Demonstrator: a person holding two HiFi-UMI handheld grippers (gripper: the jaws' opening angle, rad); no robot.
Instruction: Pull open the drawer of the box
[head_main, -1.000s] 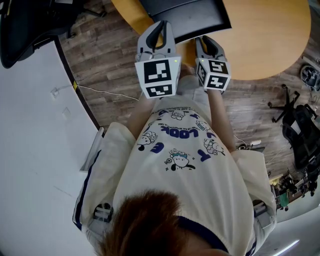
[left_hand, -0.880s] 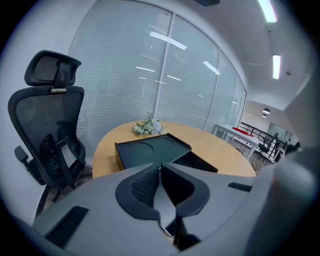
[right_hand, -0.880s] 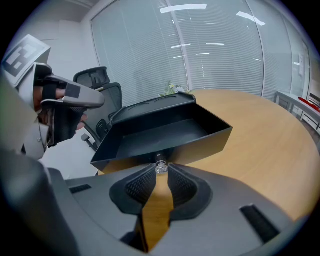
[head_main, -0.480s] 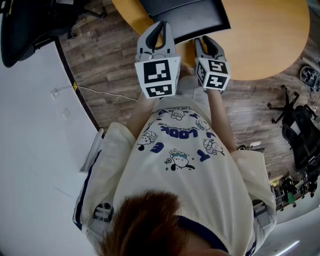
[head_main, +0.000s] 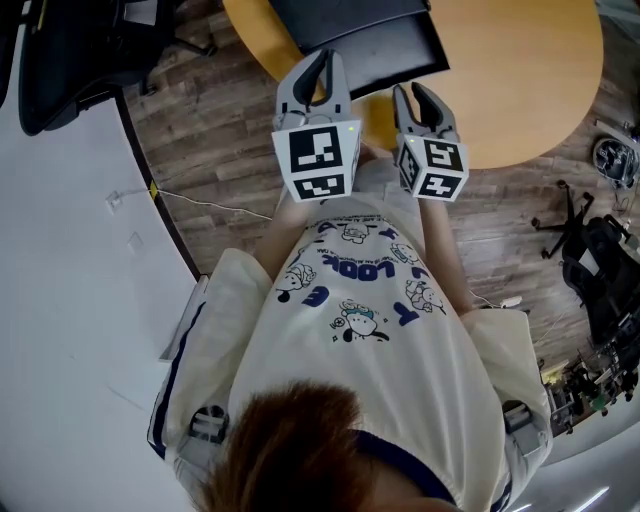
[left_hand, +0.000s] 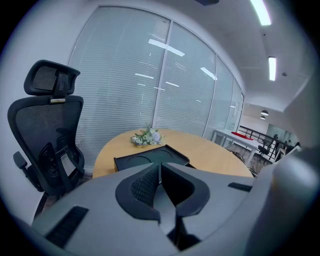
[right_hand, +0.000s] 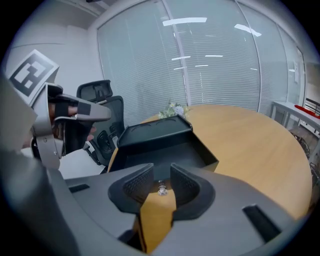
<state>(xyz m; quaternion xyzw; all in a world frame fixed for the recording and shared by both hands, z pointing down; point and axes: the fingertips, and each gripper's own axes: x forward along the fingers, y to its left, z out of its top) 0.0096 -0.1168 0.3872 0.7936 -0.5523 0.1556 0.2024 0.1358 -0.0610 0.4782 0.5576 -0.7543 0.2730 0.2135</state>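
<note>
A black box (head_main: 350, 25) stands at the near edge of the round wooden table (head_main: 520, 70), with its drawer (right_hand: 175, 155) pulled out toward me. The drawer's small silver knob (right_hand: 161, 190) shows in the gap of my right gripper (right_hand: 161, 170) (head_main: 412, 92). Its jaws have just been opening, and the pads stand clear of the knob. My left gripper (left_hand: 160, 167) (head_main: 320, 55) hangs beside it over the box's near left corner, shut with nothing in it.
A bunch of pale flowers (left_hand: 146, 137) lies on the table behind the box. A black office chair (left_hand: 47, 135) stands left of the table. A white surface (head_main: 70, 300) runs along my left, and another chair (head_main: 600, 270) stands at the right.
The right gripper's jaws have spread apart. Both grippers have lifted a little, and the box and table have shifted slightly in the head view.
</note>
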